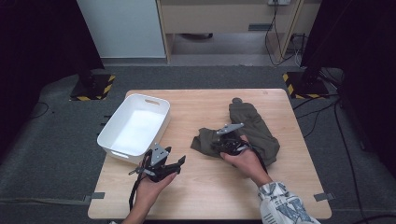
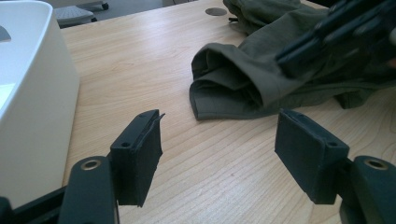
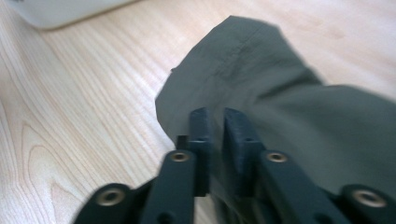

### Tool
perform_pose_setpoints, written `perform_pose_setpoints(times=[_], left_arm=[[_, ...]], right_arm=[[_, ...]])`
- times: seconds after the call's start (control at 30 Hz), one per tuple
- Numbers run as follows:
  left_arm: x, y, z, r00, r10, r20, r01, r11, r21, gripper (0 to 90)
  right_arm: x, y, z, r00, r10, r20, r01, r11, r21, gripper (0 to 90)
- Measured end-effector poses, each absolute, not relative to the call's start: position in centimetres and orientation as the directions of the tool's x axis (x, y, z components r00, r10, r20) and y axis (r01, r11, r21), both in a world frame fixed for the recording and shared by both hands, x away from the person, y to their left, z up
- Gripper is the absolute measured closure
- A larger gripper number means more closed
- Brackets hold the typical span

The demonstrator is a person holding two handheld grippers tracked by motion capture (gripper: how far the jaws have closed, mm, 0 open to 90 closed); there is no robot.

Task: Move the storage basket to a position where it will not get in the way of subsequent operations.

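Observation:
An olive green garment (image 1: 256,125) lies crumpled on the right half of the wooden table (image 1: 196,105). My right gripper (image 1: 220,145) rests on its left, near end. In the right gripper view the two jaws (image 3: 217,116) stand almost together, pinching a fold of the garment (image 3: 289,107) by its hem. My left gripper (image 1: 180,161) hovers low over bare wood near the table's front, left of the garment and just in front of the tub. Its jaws (image 2: 219,149) are wide apart with nothing between them; beyond them lies the garment's sleeve end (image 2: 233,84).
A white plastic tub (image 1: 156,101) with nothing in it sits on the table's left side, overhanging the left edge; its wall (image 2: 32,93) is close beside my left gripper. Dark carpet, cables and black stands surround the table.

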State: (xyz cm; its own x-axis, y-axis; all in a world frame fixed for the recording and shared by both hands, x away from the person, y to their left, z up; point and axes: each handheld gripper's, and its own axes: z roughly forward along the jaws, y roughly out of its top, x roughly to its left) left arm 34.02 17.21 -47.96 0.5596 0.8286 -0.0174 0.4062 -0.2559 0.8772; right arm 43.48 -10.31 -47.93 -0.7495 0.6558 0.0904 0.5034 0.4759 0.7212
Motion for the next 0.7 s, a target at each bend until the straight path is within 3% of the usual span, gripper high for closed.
perform_pose_setpoints(times=[0.17,0.4,0.5,0.7], left_arm=[[34.1,17.2,-48.0,0.558,0.83,-0.018,0.408,-0.255,0.877,31.3],[34.0,17.1,-48.1,0.562,0.827,-0.013,0.407,-0.262,0.875,31.3],[34.0,17.1,-48.1,0.561,0.827,-0.015,0.408,-0.261,0.875,31.3],[34.1,17.2,-48.2,0.559,0.829,-0.017,0.411,-0.26,0.874,31.3]], right_arm=[[44.4,-13.3,-46.2,-0.68,0.73,0.074,0.514,0.401,0.758,57.4],[46.9,-16.5,-45.1,-0.563,0.826,0.035,0.526,0.325,0.786,44.0],[47.9,-17.5,-45.0,-0.534,0.846,0.01,0.526,0.323,0.786,44.1],[49.2,-19.8,-46.3,-0.478,0.878,-0.033,0.567,0.337,0.752,53.9]])
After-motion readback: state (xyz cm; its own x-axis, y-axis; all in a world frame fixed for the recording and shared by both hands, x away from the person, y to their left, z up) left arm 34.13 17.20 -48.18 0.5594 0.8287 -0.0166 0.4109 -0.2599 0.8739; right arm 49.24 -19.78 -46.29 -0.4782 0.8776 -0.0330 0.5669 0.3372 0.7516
